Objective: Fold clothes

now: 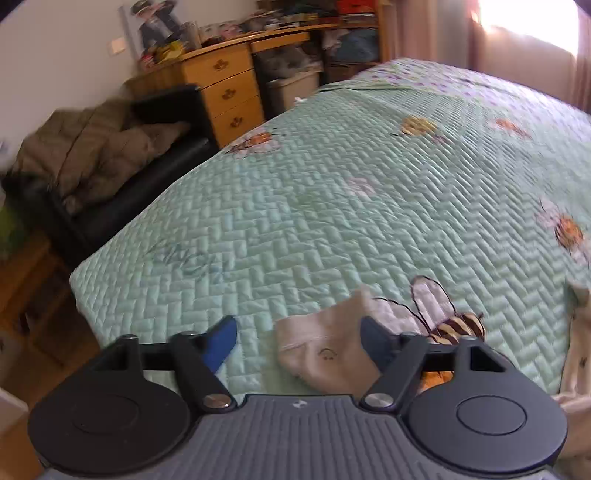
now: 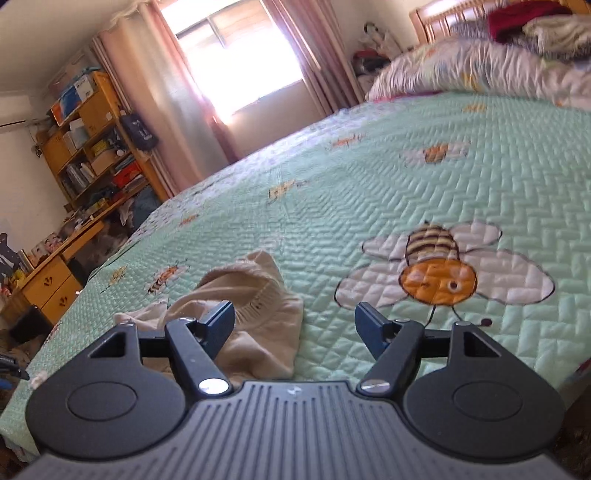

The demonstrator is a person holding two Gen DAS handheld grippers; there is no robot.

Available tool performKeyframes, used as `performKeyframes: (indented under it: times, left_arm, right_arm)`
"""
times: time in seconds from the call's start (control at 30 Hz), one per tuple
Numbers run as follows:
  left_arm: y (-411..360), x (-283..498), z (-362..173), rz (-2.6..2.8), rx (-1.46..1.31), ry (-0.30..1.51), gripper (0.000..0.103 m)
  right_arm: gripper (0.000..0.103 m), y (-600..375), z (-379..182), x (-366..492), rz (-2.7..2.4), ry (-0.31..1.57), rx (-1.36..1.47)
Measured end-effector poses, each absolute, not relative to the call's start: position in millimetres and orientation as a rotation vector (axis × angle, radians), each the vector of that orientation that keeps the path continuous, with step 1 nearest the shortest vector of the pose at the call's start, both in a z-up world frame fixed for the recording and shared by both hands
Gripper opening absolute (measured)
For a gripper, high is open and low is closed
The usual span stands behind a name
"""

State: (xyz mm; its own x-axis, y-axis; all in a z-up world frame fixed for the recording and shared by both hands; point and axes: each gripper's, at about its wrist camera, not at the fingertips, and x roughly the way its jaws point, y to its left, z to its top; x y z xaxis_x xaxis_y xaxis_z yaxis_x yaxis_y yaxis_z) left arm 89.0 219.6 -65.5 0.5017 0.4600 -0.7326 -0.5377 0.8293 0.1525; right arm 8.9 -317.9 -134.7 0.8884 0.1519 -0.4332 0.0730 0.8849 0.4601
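Both my claws gape wide, holding nothing: left gripper (image 1: 299, 343) over small beige cotton sock (image 1: 325, 354), right gripper (image 2: 294, 325) by cream knitted sweater (image 2: 255, 325). Between folds, I think; next needs a hem pinch.

Daylight floods both views from one window (image 2: 236, 59), blown out to white with glare bleeding over the curtains (image 2: 162, 92); in the left view the same glare burns the top right corner (image 1: 532, 26). The quilt (image 1: 351, 192) is evenly lit, shadows soft and faint. Motion blur smears the left view, worst on the desk (image 1: 229, 81) and jacket (image 1: 92, 147); in the right view the pillow (image 2: 480, 70) is smeared. Fisheye bends the bed edges and darkens the frame corners
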Motion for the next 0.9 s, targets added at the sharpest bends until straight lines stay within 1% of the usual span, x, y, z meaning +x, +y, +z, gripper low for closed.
performKeyframes:
  times: [0.13, 0.33, 0.5, 0.57, 0.6, 0.63, 0.67, 0.7, 0.77, 0.9]
  left_arm:
    - [195.4, 88.0, -60.6, 0.482, -0.078, 0.847, 0.075]
    - [96.3, 81.2, -65.2, 0.156, 0.042, 0.843, 0.076]
    - [42.5, 73.8, -70.2, 0.003, 0.095, 0.869, 0.078]
    - [32.4, 72.4, -71.5, -0.025, 0.113, 0.876, 0.079]
    - [28.9, 70.5, -73.1, -0.029, 0.123, 0.878, 0.079]
    - [27.7, 70.1, -74.4, -0.028, 0.125, 0.883, 0.08]
    - [26.8, 69.8, -75.7, -0.026, 0.125, 0.887, 0.08]
    - [27.1, 70.0, -77.0, -0.024, 0.122, 0.893, 0.08]
    - [32.3, 70.2, -80.1, -0.019, 0.105, 0.906, 0.08]
    - [38.9, 67.8, -76.8, -0.042, 0.054, 0.904, 0.08]
  right_arm:
    - [0.073, -300.4, -134.0, 18.3, 0.135, 0.515, 0.48]
    - [0.074, -289.7, -124.6, 63.0, 0.158, 0.504, 0.511]
    - [0.075, -284.4, -133.1, 121.4, 0.157, 0.619, 0.337]
    - [0.073, -282.3, -139.2, 133.0, 0.139, 0.638, 0.258]
    - [0.061, -282.5, -142.6, 138.2, 0.16, 0.662, 0.251]
    - [0.033, -283.5, -146.4, 143.0, 0.189, 0.694, 0.264]
    - [0.016, -285.0, -149.3, 144.2, 0.199, 0.709, 0.291]
    - [0.009, -286.5, -152.1, 145.1, 0.21, 0.722, 0.317]
    - [0.009, -284.8, -143.7, 131.8, 0.214, 0.665, 0.306]
    - [0.008, -291.7, -98.2, 77.3, 0.248, 0.447, 0.337]
